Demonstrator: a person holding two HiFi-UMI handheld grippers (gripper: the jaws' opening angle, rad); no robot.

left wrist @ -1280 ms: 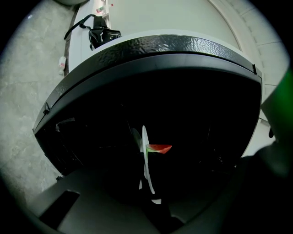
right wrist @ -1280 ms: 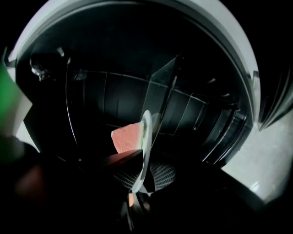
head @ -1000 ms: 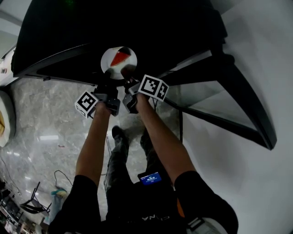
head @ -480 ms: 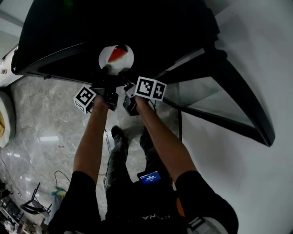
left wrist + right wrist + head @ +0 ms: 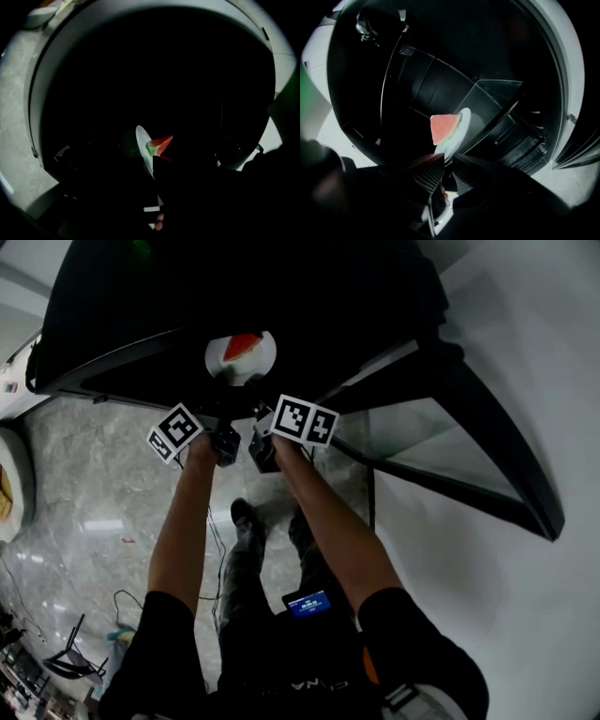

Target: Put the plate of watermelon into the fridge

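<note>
Change since 1 s ago: both grippers have advanced, and the white round glossy plate [image 5: 241, 360] is deeper inside the dark open fridge [image 5: 281, 287]. It is not seen resting on any shelf. Judged: insertion under way, release pending.

Left gripper [image 5: 225, 401] and right gripper [image 5: 446, 161]: 2 pairs of fingers clamped narrow on the plate's near rim. The right pads [image 5: 426, 174] are ribbed.

Just beyond the fingers sits 1 red watermelon wedge with green rind [image 5: 442, 129], its flesh matte. A clear glass shelf [image 5: 497, 93], flat and smooth, lies farther in.

Glossy grey marble floor [image 5: 84, 512] reflects overhead light; thin cables [image 5: 120, 598] trail across it
</note>
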